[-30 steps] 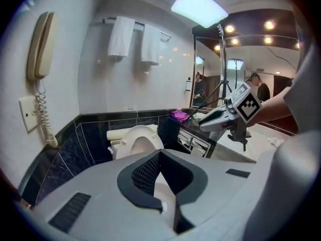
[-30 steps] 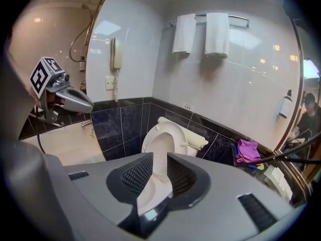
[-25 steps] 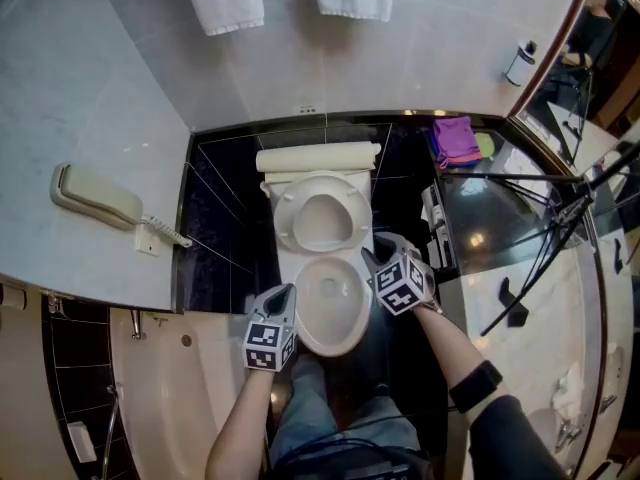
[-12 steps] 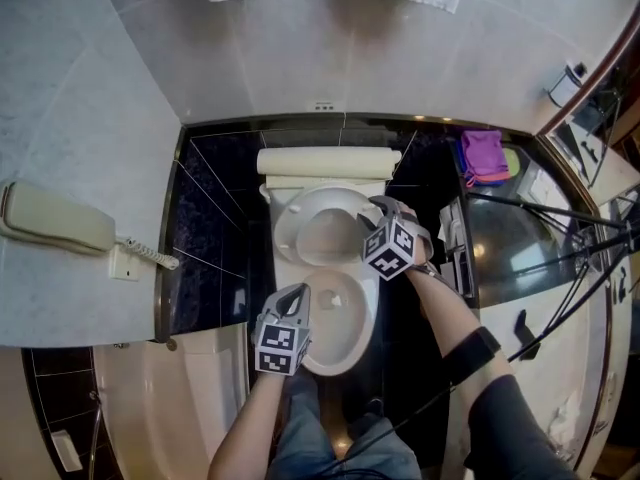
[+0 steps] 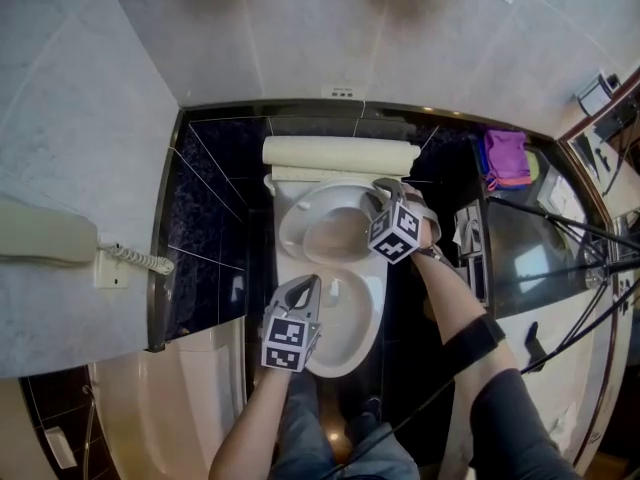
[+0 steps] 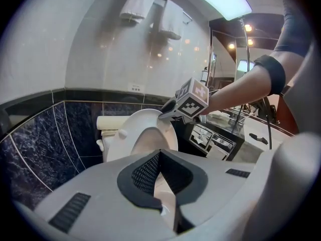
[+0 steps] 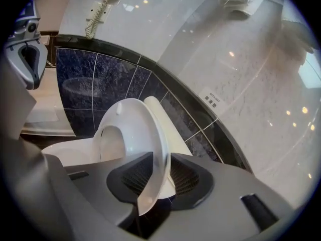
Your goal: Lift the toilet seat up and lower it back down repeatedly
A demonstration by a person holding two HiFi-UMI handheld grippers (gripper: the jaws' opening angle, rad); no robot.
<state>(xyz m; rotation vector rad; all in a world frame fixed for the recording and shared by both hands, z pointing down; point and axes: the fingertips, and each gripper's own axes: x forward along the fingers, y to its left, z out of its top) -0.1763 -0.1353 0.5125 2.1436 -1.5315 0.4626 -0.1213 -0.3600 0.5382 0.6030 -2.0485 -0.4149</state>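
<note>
Two grippers are seen over a pale toilet bowl (image 5: pixel 352 320) set against dark tiles, with a wall phone (image 5: pixel 40 233) mounted far to the left. Above the bowl's left front rim the left gripper (image 5: pixel 304 291) is held with its jaws pressed together and nothing caught between them, while the toilet seat (image 5: pixel 300 230) is raised steeply off the bowl, tilted just short of the cream lid (image 5: pixel 340 154) behind it. At the seat's right edge the right gripper (image 5: pixel 384 190) is clamped, its jaws having just been closing and the rim now pinched between them, and a purple cloth (image 5: pixel 505 158) is seen further right.
</note>
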